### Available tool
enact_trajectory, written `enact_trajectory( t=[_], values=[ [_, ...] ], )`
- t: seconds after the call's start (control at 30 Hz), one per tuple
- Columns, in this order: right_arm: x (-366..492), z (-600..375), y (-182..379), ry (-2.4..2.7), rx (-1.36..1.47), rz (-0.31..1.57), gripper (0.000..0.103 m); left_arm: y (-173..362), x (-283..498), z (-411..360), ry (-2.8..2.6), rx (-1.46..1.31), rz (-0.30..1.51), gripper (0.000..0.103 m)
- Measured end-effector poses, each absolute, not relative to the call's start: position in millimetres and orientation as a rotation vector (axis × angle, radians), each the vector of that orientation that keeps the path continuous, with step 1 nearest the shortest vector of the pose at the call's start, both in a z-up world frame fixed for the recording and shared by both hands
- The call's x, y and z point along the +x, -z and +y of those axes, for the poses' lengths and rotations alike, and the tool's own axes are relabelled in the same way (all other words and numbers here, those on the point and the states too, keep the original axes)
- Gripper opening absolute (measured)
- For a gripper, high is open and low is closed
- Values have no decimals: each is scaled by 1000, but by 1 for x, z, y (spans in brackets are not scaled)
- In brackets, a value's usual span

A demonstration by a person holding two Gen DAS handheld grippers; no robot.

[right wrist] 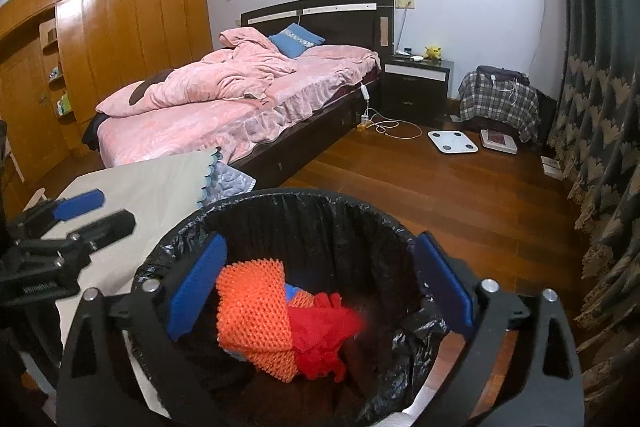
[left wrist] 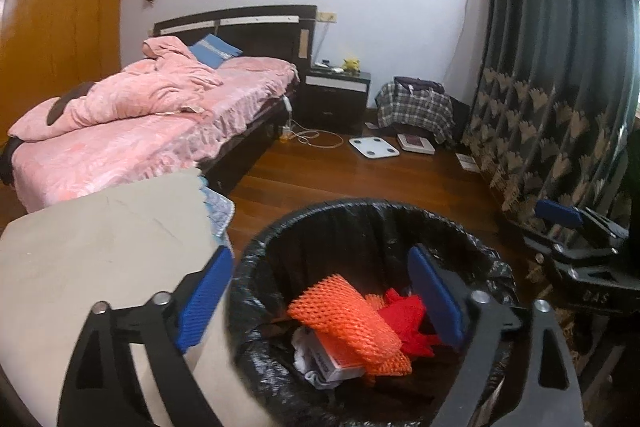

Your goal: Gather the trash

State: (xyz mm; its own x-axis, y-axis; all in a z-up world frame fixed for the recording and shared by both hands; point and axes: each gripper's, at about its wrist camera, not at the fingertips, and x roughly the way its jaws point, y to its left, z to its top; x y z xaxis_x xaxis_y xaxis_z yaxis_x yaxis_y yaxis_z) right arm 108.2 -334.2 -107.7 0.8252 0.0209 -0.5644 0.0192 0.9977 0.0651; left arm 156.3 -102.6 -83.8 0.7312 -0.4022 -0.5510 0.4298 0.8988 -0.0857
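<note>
Pulling either hand away carelessly is your main risk now: your left gripper [left wrist: 320, 301] stands with its blue-padded fingers spread wide and nothing between them, one finger outside the rim over the beige cloth-covered surface [left wrist: 100, 247] and the other inside the round bin lined with a black plastic bag [left wrist: 360, 215], so a sideways move could snag the liner or tip the bin. Inside it lie the orange foam fruit netting [left wrist: 344, 319], a crumpled red piece [left wrist: 404, 323] and a small white carton [left wrist: 332, 367], already dropped. Your right gripper [right wrist: 320, 287] is likewise spread and empty over the bin mouth, its right finger touching or just outside the loose liner edge. Beyond, the pink-quilted bed [left wrist: 140, 115] and dark patterned curtain [left wrist: 560, 87] stand well apart, not in your way
</note>
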Motion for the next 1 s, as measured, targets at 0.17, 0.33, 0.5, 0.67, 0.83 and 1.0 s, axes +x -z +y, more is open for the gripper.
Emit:
enact_trajectory(
  t=[0.17, 0.33, 0.5, 0.67, 0.83, 1.0],
  values=[
    [97, -326, 97, -28, 69, 596, 97, 71, 148, -83, 416, 36, 576, 97],
    [86, -315, 85, -60, 96, 597, 98, 62, 137, -67, 378, 19, 574, 97],
    [76, -304, 74, -73, 102, 599, 98, 54, 121, -53, 343, 15, 560, 97],
    [66, -290, 63, -85, 95, 591, 98, 45, 102, -43, 310, 26, 541, 97],
    [54, -278, 49, -106, 80, 580, 98, 35, 85, -38, 298, 45, 513, 97],
    [42, -265, 37, -122, 50, 559, 98, 26, 70, -32, 293, 27, 500, 97]
  ],
)
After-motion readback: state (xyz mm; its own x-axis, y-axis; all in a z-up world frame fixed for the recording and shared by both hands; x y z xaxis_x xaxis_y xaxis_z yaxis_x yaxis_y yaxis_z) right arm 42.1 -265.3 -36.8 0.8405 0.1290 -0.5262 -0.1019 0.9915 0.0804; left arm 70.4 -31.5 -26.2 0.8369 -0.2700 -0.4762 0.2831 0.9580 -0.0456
